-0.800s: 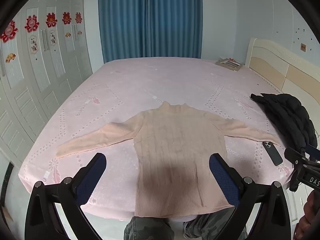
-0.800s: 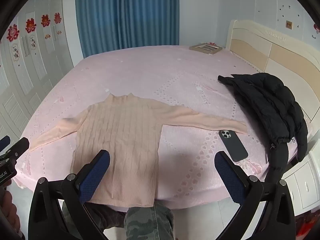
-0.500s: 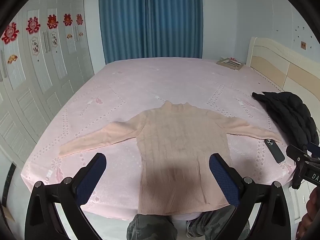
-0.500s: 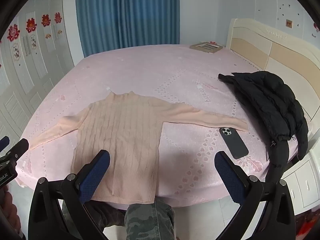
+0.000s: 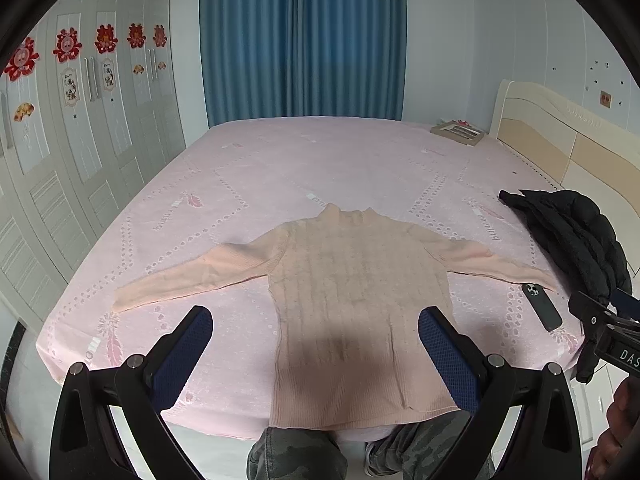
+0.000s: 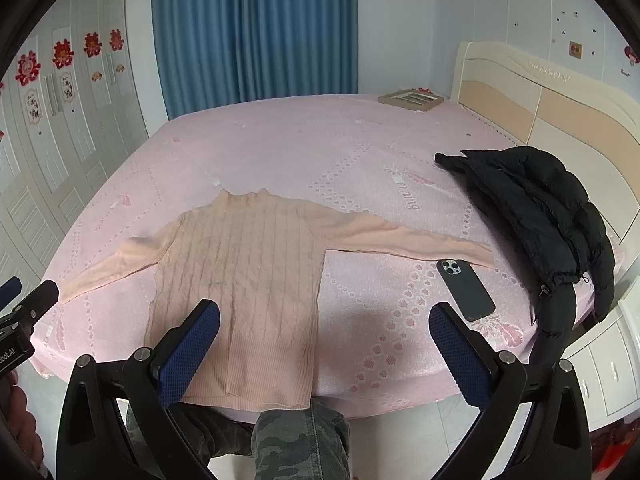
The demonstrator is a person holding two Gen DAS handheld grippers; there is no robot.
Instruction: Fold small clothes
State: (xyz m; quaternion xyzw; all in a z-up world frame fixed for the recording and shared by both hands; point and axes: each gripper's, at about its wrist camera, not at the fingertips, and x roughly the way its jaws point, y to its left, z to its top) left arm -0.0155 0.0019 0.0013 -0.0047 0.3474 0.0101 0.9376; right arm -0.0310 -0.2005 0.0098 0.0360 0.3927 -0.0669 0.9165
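A pale pink knitted sweater (image 5: 352,292) lies flat and face up on the pink bed (image 5: 280,168), near the front edge, collar toward the far side and hem hanging slightly over the near edge. Both sleeves are spread out sideways: the left sleeve (image 5: 192,276) runs out toward the left edge of the bed, and the right sleeve (image 6: 408,240) ends just beside a dark phone (image 6: 464,288). A black jacket (image 6: 536,208) lies heaped further right, apart from the sweater.

The left gripper (image 5: 316,344) hovers over the lower body of the sweater with its jaws wide apart and nothing between them. The right gripper (image 6: 324,344) hovers near the sweater's right hem corner, likewise spread wide and empty.

The sweater looks light, soft and limp, with a cable-knit texture that should give the padded fingers good purchase but will stretch and sag if lifted from one point. It will likely drape rather than hold a crease, so folds need laying down, not flicking. Sensible holds are probably a sleeve cuff, to bring each sleeve across the chest, or the two hem corners together, to fold the body up toward the collar. Pinching only the top layer is a risk, as is dragging the right cuff against the phone.
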